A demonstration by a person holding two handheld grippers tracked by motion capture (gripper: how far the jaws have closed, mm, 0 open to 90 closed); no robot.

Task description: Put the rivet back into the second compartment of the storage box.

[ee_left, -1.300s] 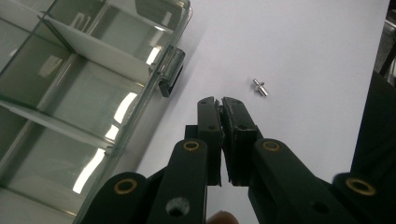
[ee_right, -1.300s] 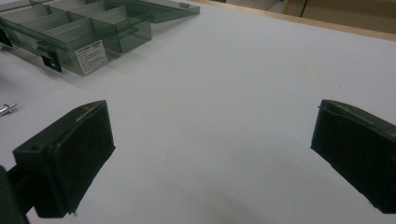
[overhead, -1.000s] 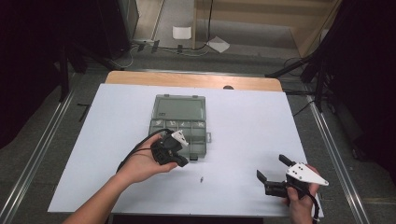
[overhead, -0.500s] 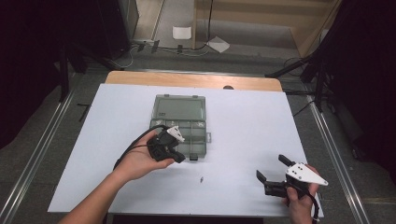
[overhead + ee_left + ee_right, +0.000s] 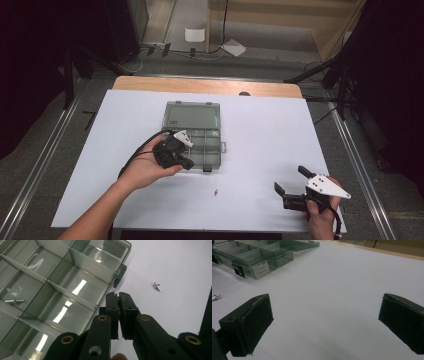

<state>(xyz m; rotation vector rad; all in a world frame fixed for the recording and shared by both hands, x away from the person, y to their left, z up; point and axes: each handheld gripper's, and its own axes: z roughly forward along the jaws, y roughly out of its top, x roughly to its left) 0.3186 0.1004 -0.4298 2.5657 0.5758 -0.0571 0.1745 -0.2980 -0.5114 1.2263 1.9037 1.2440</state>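
A clear grey compartment box (image 5: 196,131) lies open in the middle of the white table, its lid folded back. My left gripper (image 5: 186,163) hovers at the box's front left corner, shut with nothing between its jaws. In the left gripper view the closed tips (image 5: 117,297) hang over the box's edge (image 5: 100,297) near its latch (image 5: 119,277). One small metal screw (image 5: 13,300) lies inside a compartment. Another screw (image 5: 215,192) (image 5: 157,286) (image 5: 215,297) lies loose on the table in front of the box. My right gripper (image 5: 290,180) rests at the front right, open and empty (image 5: 324,322).
The white board (image 5: 265,135) covers a wooden table whose far edge (image 5: 210,86) shows behind the box. Metal rails run along both sides on the floor. Dark stands and cables sit beyond the far edge.
My left gripper has drifted slightly to the left and away along the box's front, still shut. The right gripper has not moved.
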